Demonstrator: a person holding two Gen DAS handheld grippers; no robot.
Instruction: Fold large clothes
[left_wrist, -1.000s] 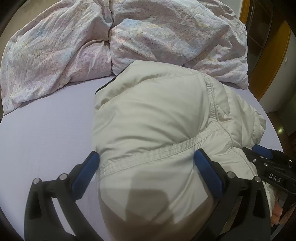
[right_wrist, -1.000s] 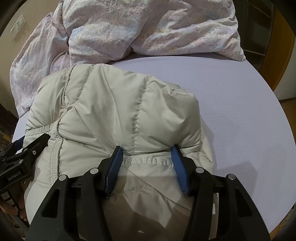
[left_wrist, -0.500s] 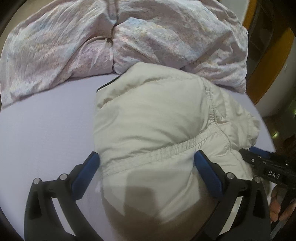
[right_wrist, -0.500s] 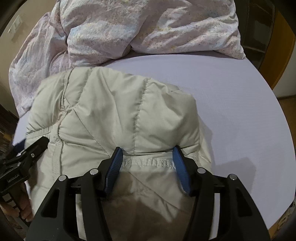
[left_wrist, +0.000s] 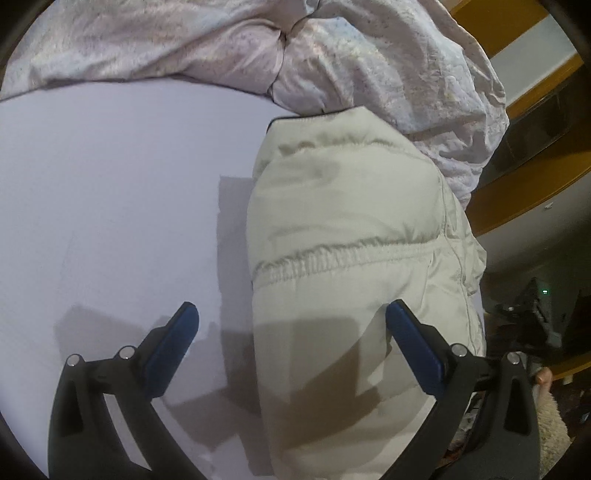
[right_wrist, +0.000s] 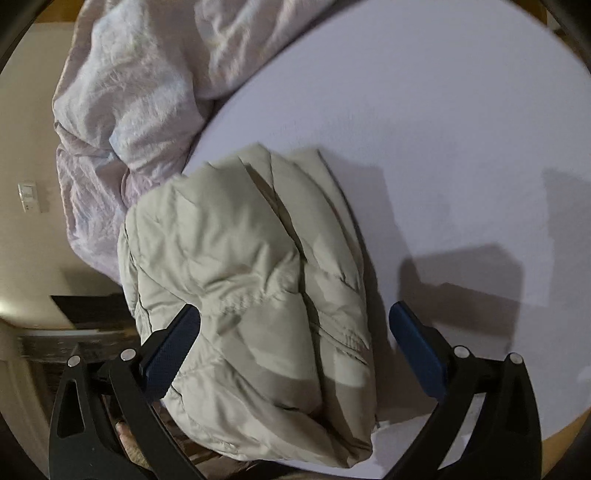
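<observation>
A cream puffer jacket (left_wrist: 354, 236) lies folded into a thick bundle on the lilac bed sheet (left_wrist: 110, 206). In the right wrist view the jacket (right_wrist: 243, 280) sits near the bed's front edge. My left gripper (left_wrist: 291, 332) is open and empty, held above the jacket's near left edge. My right gripper (right_wrist: 295, 332) is open wide and empty, hovering over the jacket's near end. Neither gripper holds any cloth.
A crumpled pink floral duvet (left_wrist: 332, 55) is heaped along the far side of the bed, touching the jacket's far end; it also shows in the right wrist view (right_wrist: 140, 92). Wooden furniture (left_wrist: 517, 199) stands to the right. The sheet (right_wrist: 461, 166) stretches beside the jacket.
Both grippers have pulled back and up from the jacket. The right gripper opened wide and let go of the hem. Both views swung sideways; the jacket stays folded on the bed.
</observation>
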